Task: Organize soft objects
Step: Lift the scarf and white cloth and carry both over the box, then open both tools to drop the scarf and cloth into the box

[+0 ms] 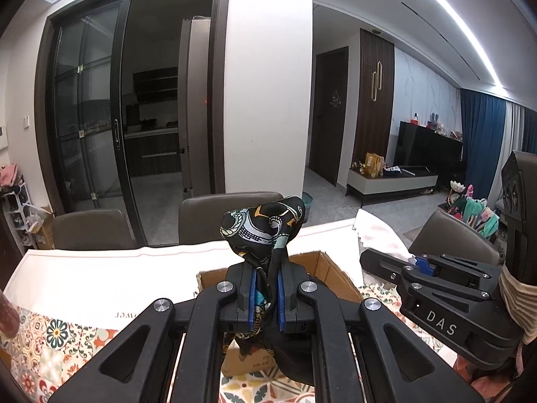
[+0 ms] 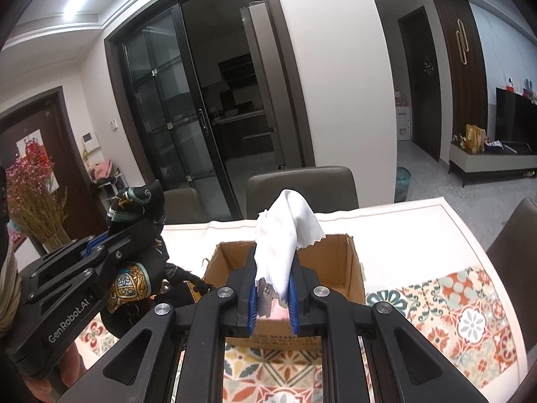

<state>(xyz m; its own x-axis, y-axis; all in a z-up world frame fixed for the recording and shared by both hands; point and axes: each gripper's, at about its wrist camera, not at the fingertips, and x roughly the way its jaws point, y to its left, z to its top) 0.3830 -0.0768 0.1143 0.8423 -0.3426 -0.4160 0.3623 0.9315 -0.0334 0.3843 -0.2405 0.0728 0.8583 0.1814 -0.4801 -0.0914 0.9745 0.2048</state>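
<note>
My left gripper (image 1: 265,288) is shut on a black patterned scarf (image 1: 265,228), which bunches up above the fingers and hangs below them. It is held above an open cardboard box (image 1: 332,275). My right gripper (image 2: 272,297) is shut on a white cloth (image 2: 285,231), held over the same box (image 2: 339,262). In the left wrist view the right gripper (image 1: 419,263) is at the right with the white cloth (image 1: 379,235). In the right wrist view the left gripper (image 2: 90,247) is at the left with the scarf (image 2: 137,208).
The box stands on a table with a patterned cloth (image 2: 463,312) and a white runner (image 1: 100,285). Brown chairs (image 1: 231,215) stand at the far edge and one (image 2: 517,262) at the right. Dried flowers (image 2: 30,188) stand at the left.
</note>
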